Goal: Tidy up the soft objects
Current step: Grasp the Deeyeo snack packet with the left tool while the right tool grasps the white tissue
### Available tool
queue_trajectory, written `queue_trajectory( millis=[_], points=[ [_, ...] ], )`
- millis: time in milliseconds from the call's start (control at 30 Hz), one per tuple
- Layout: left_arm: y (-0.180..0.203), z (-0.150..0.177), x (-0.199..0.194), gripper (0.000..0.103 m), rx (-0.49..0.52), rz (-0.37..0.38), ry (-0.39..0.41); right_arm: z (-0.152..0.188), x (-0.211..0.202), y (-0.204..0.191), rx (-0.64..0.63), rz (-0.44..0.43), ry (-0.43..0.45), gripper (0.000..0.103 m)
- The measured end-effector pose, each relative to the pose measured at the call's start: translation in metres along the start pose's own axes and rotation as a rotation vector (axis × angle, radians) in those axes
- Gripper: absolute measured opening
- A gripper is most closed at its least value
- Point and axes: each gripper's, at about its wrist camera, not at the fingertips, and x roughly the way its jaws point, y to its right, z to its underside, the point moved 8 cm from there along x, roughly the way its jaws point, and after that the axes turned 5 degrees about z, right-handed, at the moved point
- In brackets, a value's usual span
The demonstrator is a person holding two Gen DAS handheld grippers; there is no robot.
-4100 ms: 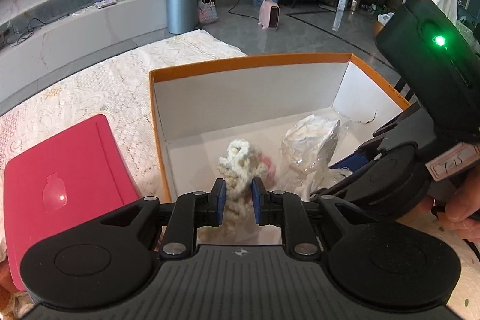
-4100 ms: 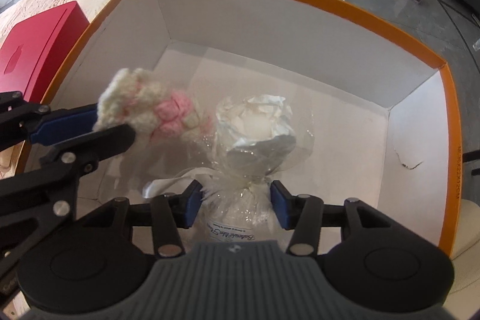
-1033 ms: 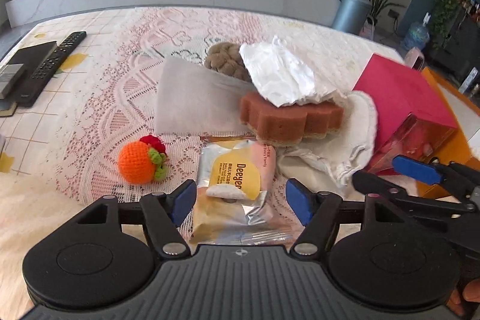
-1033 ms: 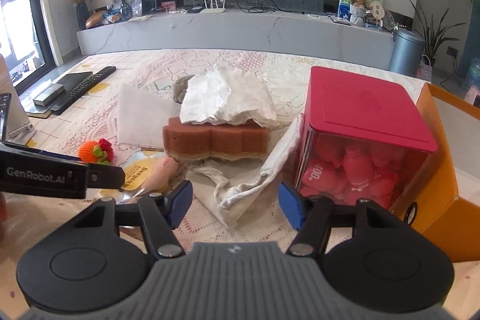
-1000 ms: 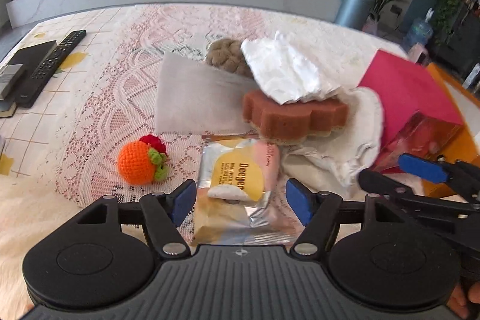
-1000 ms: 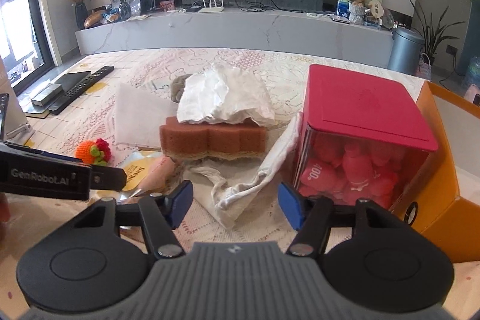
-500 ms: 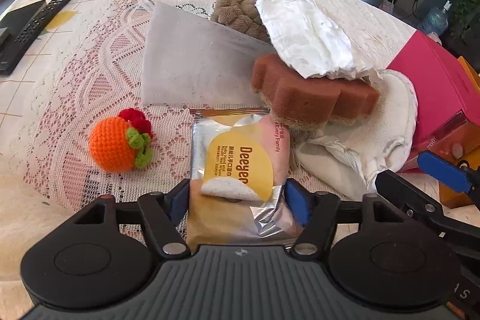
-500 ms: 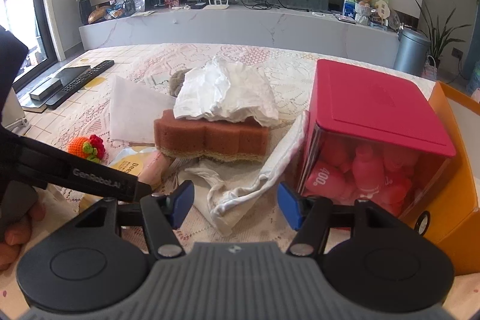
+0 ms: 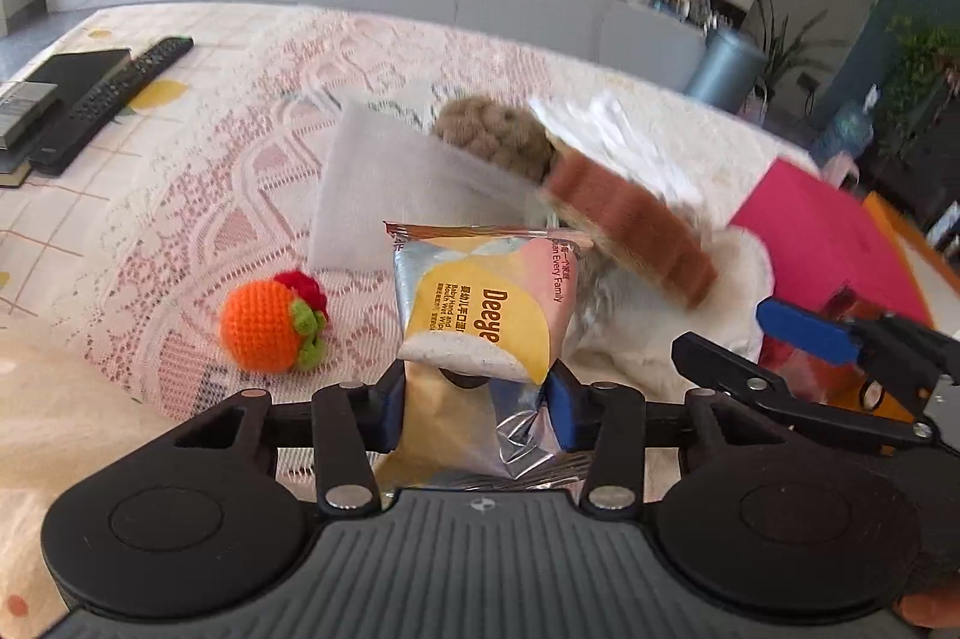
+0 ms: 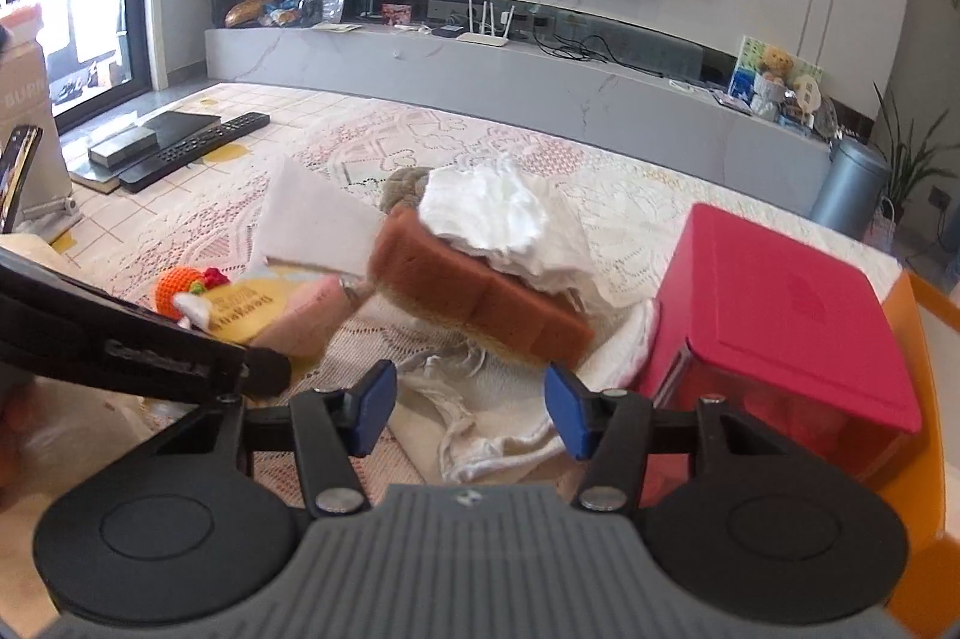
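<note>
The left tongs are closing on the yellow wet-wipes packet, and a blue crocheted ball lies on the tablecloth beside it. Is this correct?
Not quite: the crocheted ball is orange, as the left wrist view shows. The rest holds: the left tongs are closing with the wet-wipes packet between them.

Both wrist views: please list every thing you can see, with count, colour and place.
wet-wipes pack: one, yellow, pink and silver, between the left pads, lifted.
crochet fruit: one, orange, on the lace cloth, left of the pack.
sponge: one, brown, tilted mid-table.
tissue: one, white, on the sponge.
cloth bag: one, cream, under the sponge.
red box: one, right of the sponge.
remote: one, black, far left.
left gripper: closing on the pack.
right gripper: closing, nothing gripped.
</note>
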Motion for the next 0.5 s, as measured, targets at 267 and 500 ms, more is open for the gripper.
queue_trajectory(
  millis=[267,500],
  points=[
    [-0.013,-0.032,-0.006,0.052,-0.047,-0.035,0.106,-0.047,0.018,0.007,0.042,0.012,0.064,0.064],
    [-0.019,-0.054,0.001,0.052,-0.054,-0.046,0.192,-0.068,0.076,0.002,0.066,0.03,0.024,0.077]
  ],
)
